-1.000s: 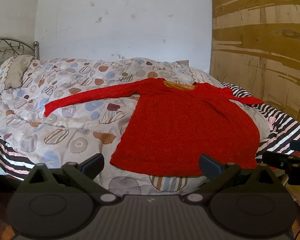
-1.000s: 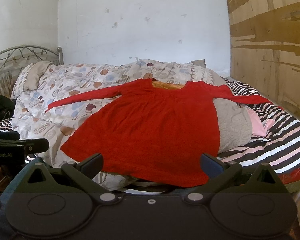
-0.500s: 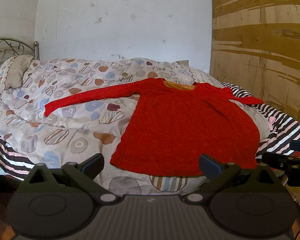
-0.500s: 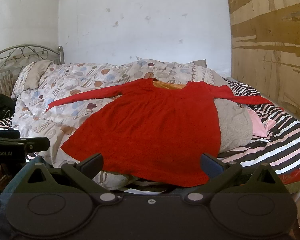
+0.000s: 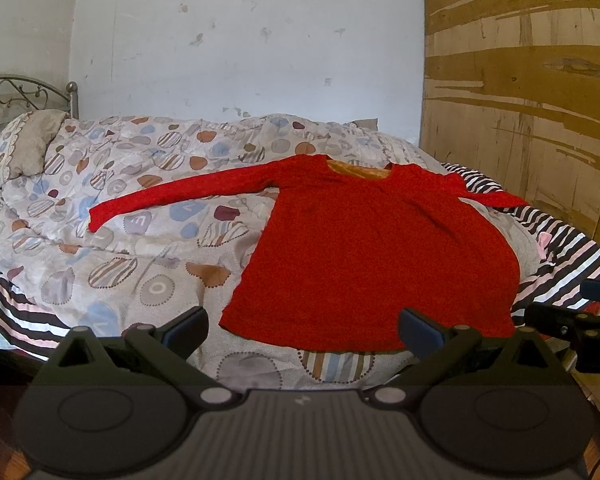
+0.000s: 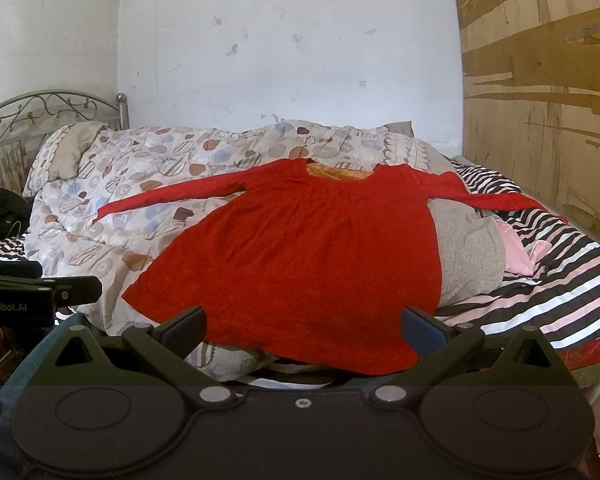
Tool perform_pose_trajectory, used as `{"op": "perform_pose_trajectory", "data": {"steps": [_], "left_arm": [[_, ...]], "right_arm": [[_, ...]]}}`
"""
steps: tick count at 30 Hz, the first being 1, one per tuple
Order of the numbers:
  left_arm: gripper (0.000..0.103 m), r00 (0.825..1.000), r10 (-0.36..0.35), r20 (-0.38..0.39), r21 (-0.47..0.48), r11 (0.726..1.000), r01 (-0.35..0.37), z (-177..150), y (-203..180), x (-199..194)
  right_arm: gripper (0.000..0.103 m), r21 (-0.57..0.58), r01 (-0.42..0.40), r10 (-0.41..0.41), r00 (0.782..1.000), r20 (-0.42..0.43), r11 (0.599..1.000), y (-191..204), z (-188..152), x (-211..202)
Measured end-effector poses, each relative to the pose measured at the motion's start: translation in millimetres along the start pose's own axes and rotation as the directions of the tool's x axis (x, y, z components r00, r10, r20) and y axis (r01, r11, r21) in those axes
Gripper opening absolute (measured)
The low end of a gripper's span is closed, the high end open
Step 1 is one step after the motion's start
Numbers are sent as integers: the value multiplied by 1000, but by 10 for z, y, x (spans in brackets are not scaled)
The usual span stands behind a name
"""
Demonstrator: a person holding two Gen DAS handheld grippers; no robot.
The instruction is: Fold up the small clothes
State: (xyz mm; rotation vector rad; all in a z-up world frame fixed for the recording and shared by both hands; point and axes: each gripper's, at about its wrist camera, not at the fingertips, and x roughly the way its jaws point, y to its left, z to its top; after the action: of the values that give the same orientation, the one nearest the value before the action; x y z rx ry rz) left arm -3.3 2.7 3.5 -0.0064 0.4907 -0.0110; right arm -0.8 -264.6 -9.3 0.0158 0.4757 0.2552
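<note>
- Nothing on the bed has shifted since the earlier frames; the two views sit almost exactly as they did, with only a trace of camera drift.
- The red top lies spread flat, front up, on the patterned duvet, hem nearest the cameras, neckline at the far end showing an orange lining.
- Its left sleeve stretches straight out across the duvet; the right sleeve runs onto the striped sheet.
- It looks like a soft, light knit: limp, likely to sag and drag when lifted, and unlikely to slip from the pads.
- Good places to pinch are probably a sleeve cuff, or a shoulder and the hem corner on one side, so an edge can be carried over without bunching.
- The left gripper hangs just short of the hem, jaws spread wide and holding nothing.
- The right gripper is likewise wide apart and empty, near the hem's right corner.
- A grey pillow and something pink lie under and just beside the top's right edge, so that side rests unevenly.
- Folding has not yet begun.
</note>
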Motion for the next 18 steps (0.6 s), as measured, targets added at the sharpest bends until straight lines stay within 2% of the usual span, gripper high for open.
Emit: {"op": "perform_pose_trajectory", "data": {"steps": [10, 18], "left_arm": [[103, 1000, 2, -8, 4, 1000, -2, -1, -5, 9], [103, 999, 19, -51, 7, 1000, -18, 10, 2, 124]], "right_arm": [[103, 2, 11, -11, 1000, 3, 1000, 10, -2, -2], [103, 50, 31, -31, 999, -12, 998, -88, 21, 16]]}}
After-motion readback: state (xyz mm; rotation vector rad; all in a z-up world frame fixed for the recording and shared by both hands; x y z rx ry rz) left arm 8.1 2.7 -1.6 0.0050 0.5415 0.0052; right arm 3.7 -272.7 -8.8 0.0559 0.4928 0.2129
